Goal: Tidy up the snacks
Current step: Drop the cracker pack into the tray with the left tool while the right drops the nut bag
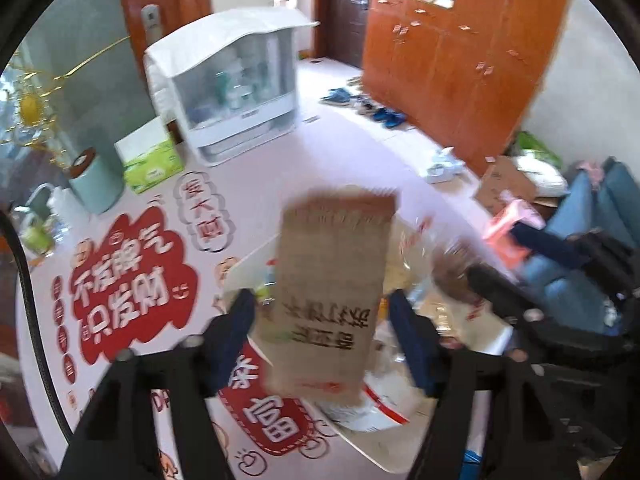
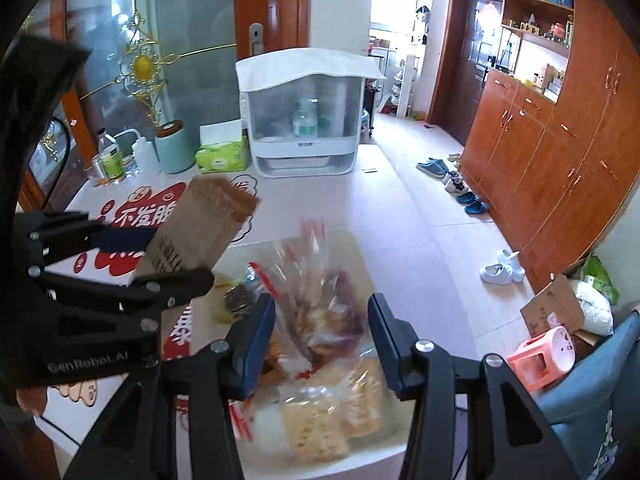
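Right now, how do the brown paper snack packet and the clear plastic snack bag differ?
The brown paper snack packet is opaque, flat and printed; the clear plastic snack bag shows its biscuits. The packet is lifted in the left gripper; the bag sits low between the right gripper's spread fingers, grip unclear. Both are motion-blurred.

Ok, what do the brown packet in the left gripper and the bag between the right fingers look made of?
Brown packet: looks like matte kraft paper, dull tan, with a serrated top edge and dark print; a film lining is possible. Clear bag: thin glossy plastic film, see-through, wrinkled, with glints and red print, biscuits showing inside.
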